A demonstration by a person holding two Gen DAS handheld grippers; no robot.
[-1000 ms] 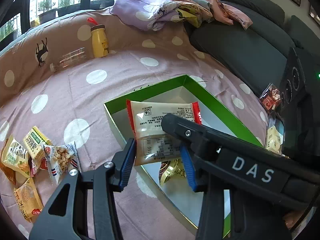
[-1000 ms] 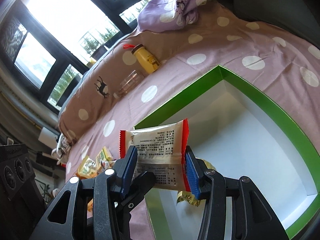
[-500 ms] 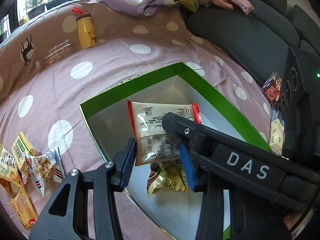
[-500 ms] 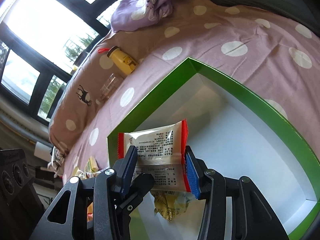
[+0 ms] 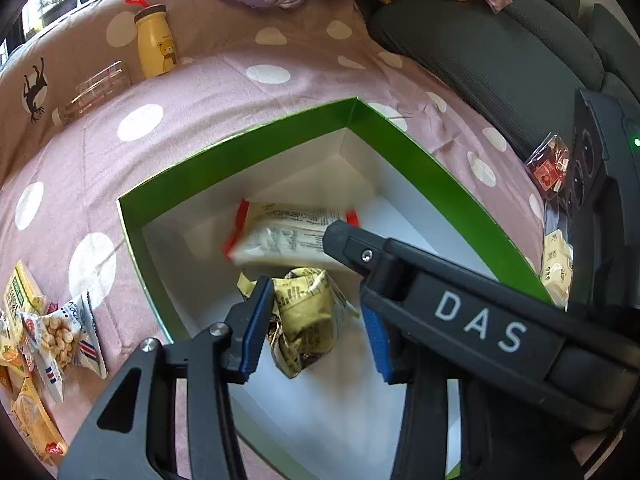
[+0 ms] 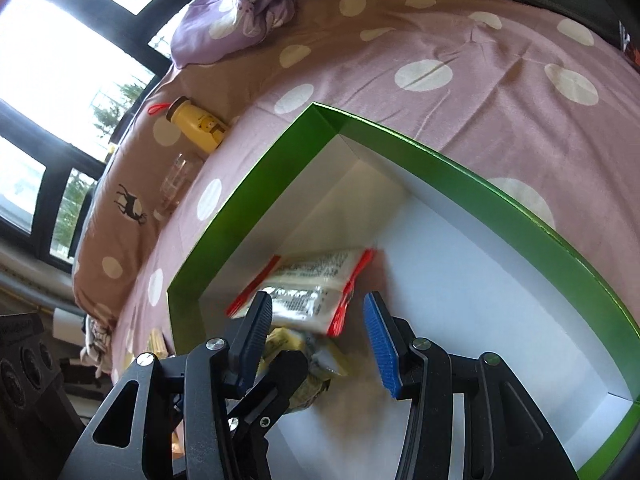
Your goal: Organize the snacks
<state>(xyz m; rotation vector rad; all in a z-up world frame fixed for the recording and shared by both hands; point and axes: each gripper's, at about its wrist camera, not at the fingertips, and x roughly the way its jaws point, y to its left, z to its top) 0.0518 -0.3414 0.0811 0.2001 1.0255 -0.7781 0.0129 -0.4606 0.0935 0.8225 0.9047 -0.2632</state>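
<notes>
The red-edged packet [image 5: 288,236] in the green box [image 5: 240,152] is motion-blurred, its print unreadable, and its right end hides behind the right gripper's finger [image 5: 400,264]. The crumpled yellow packet [image 6: 316,376] is half covered in the right wrist view. Near-left snack packets [image 5: 24,360] run off the edge.

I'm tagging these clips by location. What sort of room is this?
Probably a living room at home: a dark grey sofa, a polka-dot cloth spread as a work surface, and large windows looking onto trees.

Dotted bedspread [image 5: 224,92] bears box [image 5: 256,148], bottle [image 5: 154,46], snacks [image 5: 60,328].
</notes>
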